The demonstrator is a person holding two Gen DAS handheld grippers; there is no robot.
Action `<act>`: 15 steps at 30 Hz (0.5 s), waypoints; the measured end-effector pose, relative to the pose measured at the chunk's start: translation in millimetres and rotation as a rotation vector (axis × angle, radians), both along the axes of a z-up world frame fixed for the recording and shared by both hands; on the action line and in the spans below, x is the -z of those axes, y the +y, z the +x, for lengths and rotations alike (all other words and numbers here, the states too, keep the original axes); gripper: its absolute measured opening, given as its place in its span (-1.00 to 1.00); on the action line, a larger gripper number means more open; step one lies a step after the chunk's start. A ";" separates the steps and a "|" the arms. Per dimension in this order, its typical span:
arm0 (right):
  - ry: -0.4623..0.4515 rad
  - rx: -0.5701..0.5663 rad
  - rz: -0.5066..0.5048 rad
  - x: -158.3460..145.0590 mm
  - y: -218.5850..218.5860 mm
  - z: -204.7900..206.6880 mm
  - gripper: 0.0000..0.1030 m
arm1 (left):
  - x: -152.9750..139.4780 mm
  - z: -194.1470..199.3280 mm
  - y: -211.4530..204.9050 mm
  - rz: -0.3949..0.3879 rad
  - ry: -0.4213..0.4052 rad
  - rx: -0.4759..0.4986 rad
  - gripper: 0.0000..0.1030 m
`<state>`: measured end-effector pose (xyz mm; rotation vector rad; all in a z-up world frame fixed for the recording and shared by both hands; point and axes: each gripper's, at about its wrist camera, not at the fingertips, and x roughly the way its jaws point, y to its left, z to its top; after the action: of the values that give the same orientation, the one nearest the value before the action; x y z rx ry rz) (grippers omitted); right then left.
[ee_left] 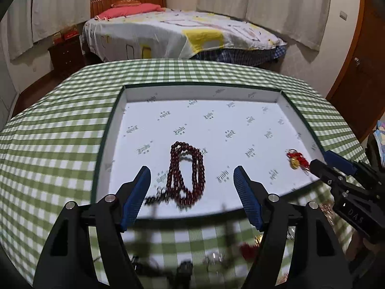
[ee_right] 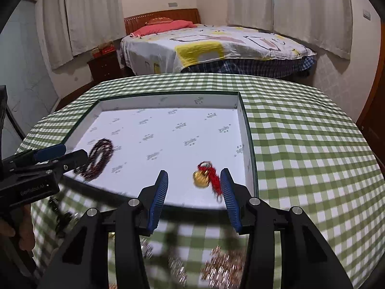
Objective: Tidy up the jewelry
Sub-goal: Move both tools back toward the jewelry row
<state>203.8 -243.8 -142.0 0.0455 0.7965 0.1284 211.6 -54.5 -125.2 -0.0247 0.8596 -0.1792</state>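
Note:
A shallow white-lined box [ee_left: 134, 96] with a dark green rim [ee_right: 247, 125] lies on the checked table. A dark red bead necklace [ee_left: 187, 171] lies in its near left part, also in the right wrist view [ee_right: 99, 157]. A red-corded gold charm [ee_left: 297, 160] lies near the right wall [ee_right: 207, 177]. My left gripper [ee_left: 192, 175] is open above the necklace. My right gripper [ee_right: 194, 180] is open around the charm, not touching it. More jewelry, blurred, lies on the cloth below both grippers [ee_right: 221, 262].
The green-and-white checked tablecloth [ee_left: 48, 132] covers the table. Blurred dark and glittery pieces [ee_left: 182, 267] lie near its front edge. A bed [ee_left: 180, 33], a nightstand [ee_left: 65, 53] and a wooden door [ee_left: 356, 77] stand beyond.

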 end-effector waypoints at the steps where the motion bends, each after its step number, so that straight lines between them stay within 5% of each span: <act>1: -0.002 -0.002 0.002 -1.8 0.7 -5.6 -0.12 | -2.6 -7.6 1.7 -0.002 -0.004 -0.007 0.36; 15: 0.035 -0.068 0.007 4.8 21.5 -88.4 -0.12 | 0.1 -96.1 26.5 0.002 0.011 -0.083 0.36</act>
<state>115.4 -222.3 -146.8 0.0271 0.8332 0.1947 115.5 -28.1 -125.3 -0.0598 0.8684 -0.1010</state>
